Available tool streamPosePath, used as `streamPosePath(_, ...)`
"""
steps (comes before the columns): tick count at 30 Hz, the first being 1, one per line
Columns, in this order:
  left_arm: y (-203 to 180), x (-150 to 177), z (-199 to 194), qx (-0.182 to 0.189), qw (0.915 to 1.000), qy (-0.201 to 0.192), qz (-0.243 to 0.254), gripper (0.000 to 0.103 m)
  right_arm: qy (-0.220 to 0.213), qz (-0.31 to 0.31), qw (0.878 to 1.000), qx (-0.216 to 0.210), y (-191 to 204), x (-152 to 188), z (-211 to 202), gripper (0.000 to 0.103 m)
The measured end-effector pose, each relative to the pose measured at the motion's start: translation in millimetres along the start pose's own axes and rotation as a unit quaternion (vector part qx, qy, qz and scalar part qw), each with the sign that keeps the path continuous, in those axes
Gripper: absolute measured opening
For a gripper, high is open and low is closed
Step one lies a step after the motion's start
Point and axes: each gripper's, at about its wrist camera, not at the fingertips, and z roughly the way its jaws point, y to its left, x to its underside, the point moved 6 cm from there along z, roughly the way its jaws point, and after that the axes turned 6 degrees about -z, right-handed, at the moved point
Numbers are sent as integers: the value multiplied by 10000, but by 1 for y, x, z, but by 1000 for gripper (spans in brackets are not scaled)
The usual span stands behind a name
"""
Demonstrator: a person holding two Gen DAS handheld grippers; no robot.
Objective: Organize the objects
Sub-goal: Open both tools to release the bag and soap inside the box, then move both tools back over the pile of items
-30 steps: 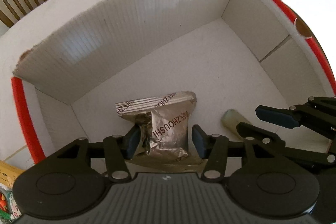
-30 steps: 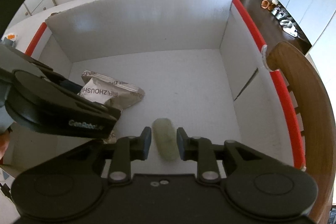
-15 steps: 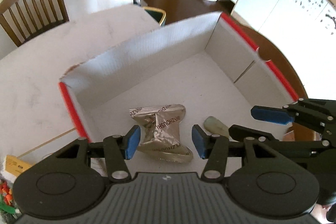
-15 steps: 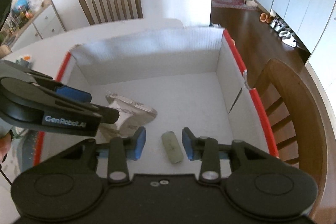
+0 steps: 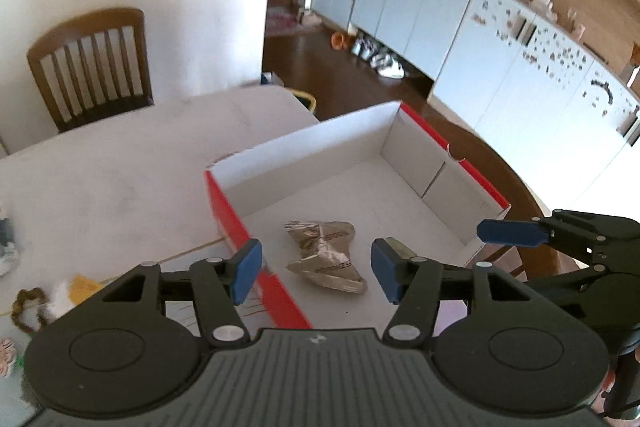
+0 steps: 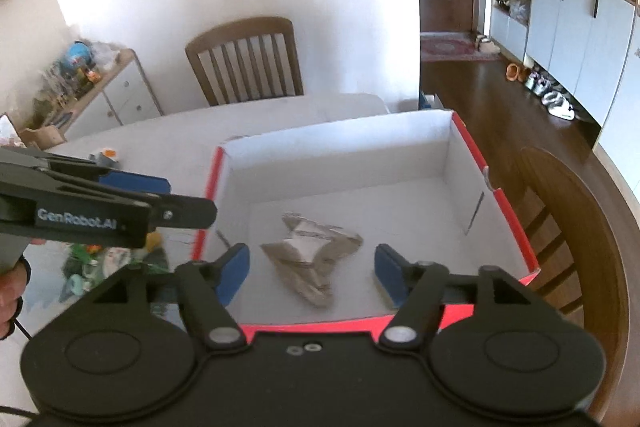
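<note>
Foil packet (image 5: pixel 326 255) lies crumpled on the floor of the white box (image 5: pixel 312 151), toward its near-left part. Small pale piece (image 5: pixel 398 247) sits just right of it, half hidden by a finger. Left gripper (image 5: pixel 316 273) is above the box's near-left edge, jaws wide, empty. Right gripper (image 6: pixel 312 273) is over the near wall, also wide, empty. Box sits on the white table (image 5: pixel 104 179); wooden chair (image 5: pixel 90 67) at the far side.

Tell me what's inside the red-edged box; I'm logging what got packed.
Inside the box: a crumpled foil packet, lying flat. A pale object peeks out behind the left tool's finger, mostly covered.
</note>
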Motion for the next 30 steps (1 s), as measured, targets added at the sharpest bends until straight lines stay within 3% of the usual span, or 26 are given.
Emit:
streamPosePath(15,41,46,-68,-21,9987,-496,-135,68,-487,10,9988,-87,61,9,-33,94)
streamPosePath(18,52,53,-77,-83,9982,-578,-160,70,-568,-1,9984,-63,74,10,-34,96)
streamPosePath(21,62,59,-86,-40,9976,-654,-209,80,-624,2,9980,-51,86,12,-34,98)
streamPosePath(30,91,77,-104,-46,9973,-723,-151,84,-802,158,9966,-60,118,19,-34,101)
